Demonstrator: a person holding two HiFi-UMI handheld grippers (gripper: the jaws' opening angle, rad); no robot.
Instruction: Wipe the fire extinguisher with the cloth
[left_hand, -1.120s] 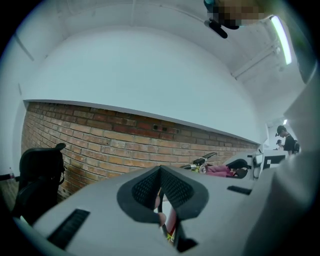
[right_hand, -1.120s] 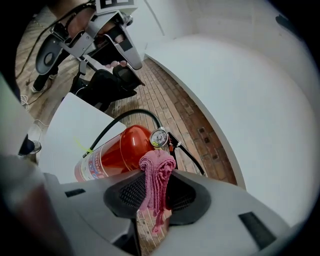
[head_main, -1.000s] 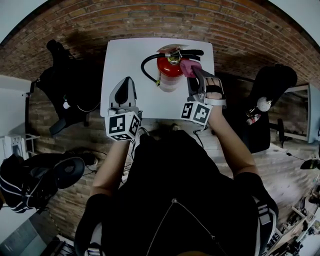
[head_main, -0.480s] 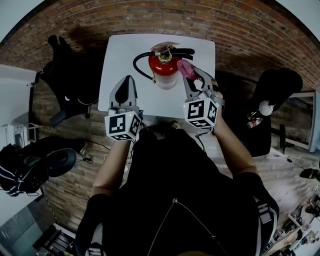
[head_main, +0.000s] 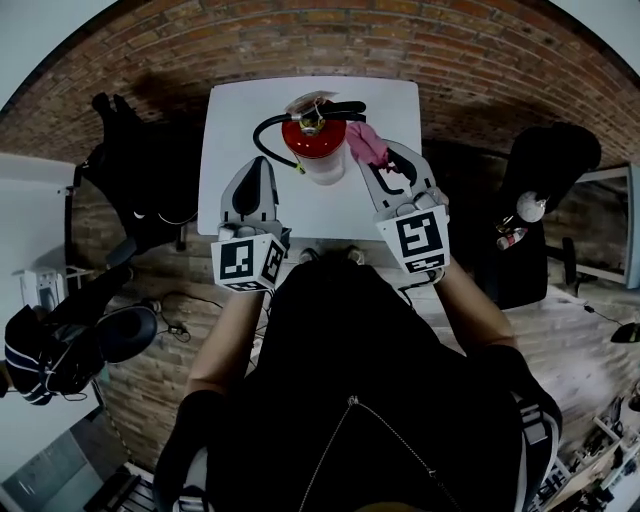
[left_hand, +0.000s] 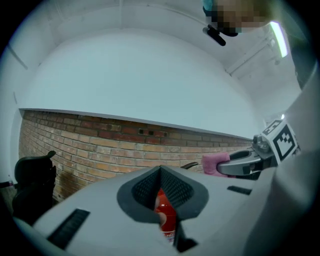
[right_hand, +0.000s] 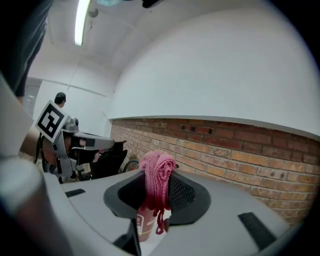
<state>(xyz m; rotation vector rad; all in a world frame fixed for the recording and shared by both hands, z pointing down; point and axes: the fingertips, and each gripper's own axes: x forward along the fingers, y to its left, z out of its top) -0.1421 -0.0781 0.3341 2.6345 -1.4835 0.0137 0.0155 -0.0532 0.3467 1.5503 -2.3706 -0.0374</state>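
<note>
A red fire extinguisher (head_main: 312, 142) with a black hose (head_main: 262, 133) stands upright on the white table (head_main: 235, 108). My right gripper (head_main: 371, 157) is shut on a pink cloth (head_main: 364, 143), held just right of the extinguisher's top; I cannot tell whether it touches. In the right gripper view the cloth (right_hand: 157, 181) bulges up between the jaws of the right gripper (right_hand: 157, 175), with the extinguisher (right_hand: 144, 223) below it. My left gripper (head_main: 257, 168) is shut and holds nothing, left of the cylinder. Through the slit of the left gripper (left_hand: 159, 171) a strip of the extinguisher (left_hand: 165, 216) shows.
A black chair (head_main: 135, 175) stands left of the table and another (head_main: 548, 165) to its right, on a brick floor (head_main: 470, 60). Dark bags (head_main: 60, 350) lie at the lower left. The table's front edge (head_main: 300, 230) runs just beyond both marker cubes.
My right gripper has drawn back a little toward me with the cloth, which is still at the extinguisher's right. The left gripper has hardly moved. The head view has shifted.
</note>
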